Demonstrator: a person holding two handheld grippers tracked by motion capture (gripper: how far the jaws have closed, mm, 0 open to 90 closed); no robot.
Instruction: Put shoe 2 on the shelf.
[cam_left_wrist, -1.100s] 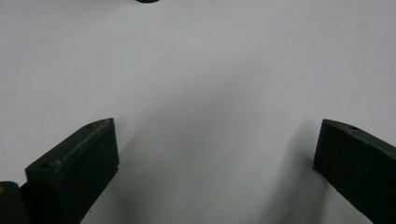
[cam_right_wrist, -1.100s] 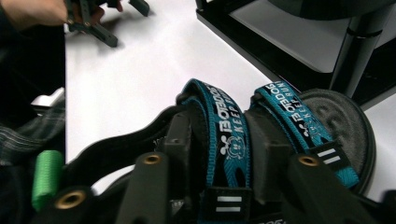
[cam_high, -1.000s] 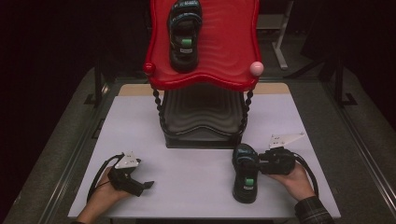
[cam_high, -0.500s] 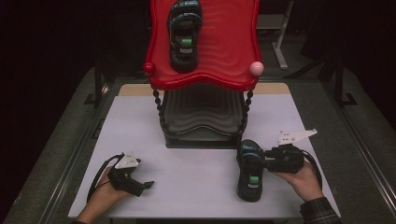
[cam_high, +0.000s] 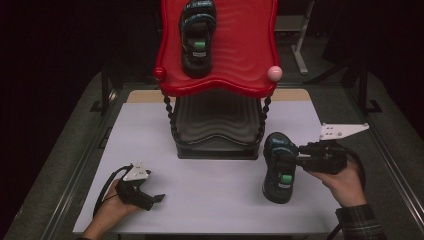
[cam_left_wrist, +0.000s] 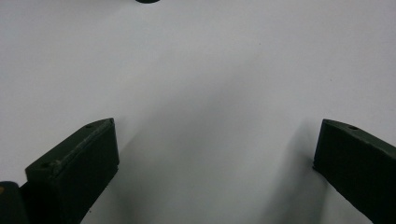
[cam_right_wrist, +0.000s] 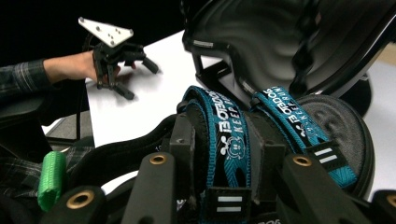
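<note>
Low on the right of the high view, our right hand-held gripper (cam_high: 300, 159) pinches a black shoe (cam_high: 279, 167) with blue straps. The shoe sits on the white surface (cam_high: 215, 195), just beside the foot of the red rack (cam_high: 220, 85). In the right gripper view, the jaws squeeze the strap part of the shoe (cam_right_wrist: 243, 140). Another shoe (cam_high: 198, 36) already lies on the red top shelf. Our left hand-held gripper (cam_high: 159, 198) rests at the lower left of the surface, jaws spread wide, holding nothing.

We think the shoe could slip if we lift it, because we only grip the soft straps. It could also bump the red shelf edge on the way up and knock the rack.
</note>
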